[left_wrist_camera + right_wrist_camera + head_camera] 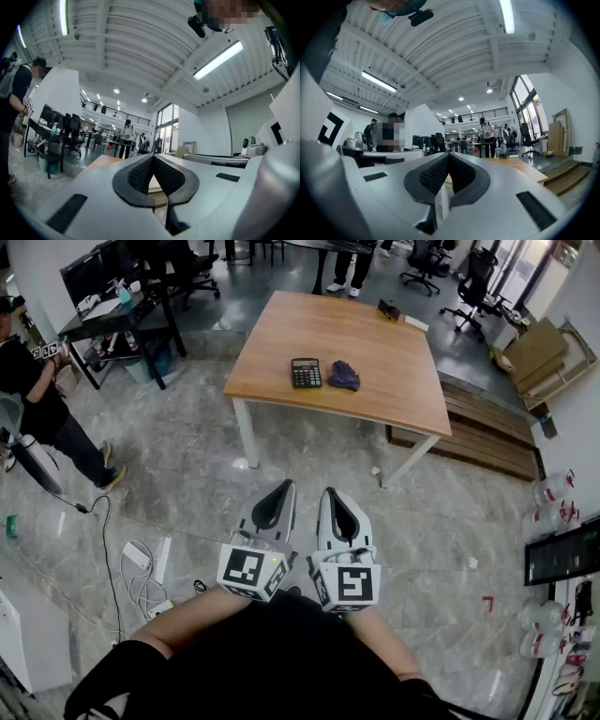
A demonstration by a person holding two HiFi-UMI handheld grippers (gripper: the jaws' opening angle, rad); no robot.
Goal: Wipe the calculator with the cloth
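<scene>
The left gripper (pixel 284 486) and right gripper (pixel 329 493) are pale grey, tapering shells with black ribbed fingers (pixel 140 174). Each carries a white cube (pixel 251 570) with black square markers. The person wears a black top (pixel 281 657).

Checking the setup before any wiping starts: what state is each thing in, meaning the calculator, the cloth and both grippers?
calculator: lying flat on the table, face up, untouched.
cloth: bunched up beside the calculator, not held.
left gripper: jaws shut, nothing between them, short of the table.
right gripper: jaws shut, nothing between them, short of the table.
</scene>
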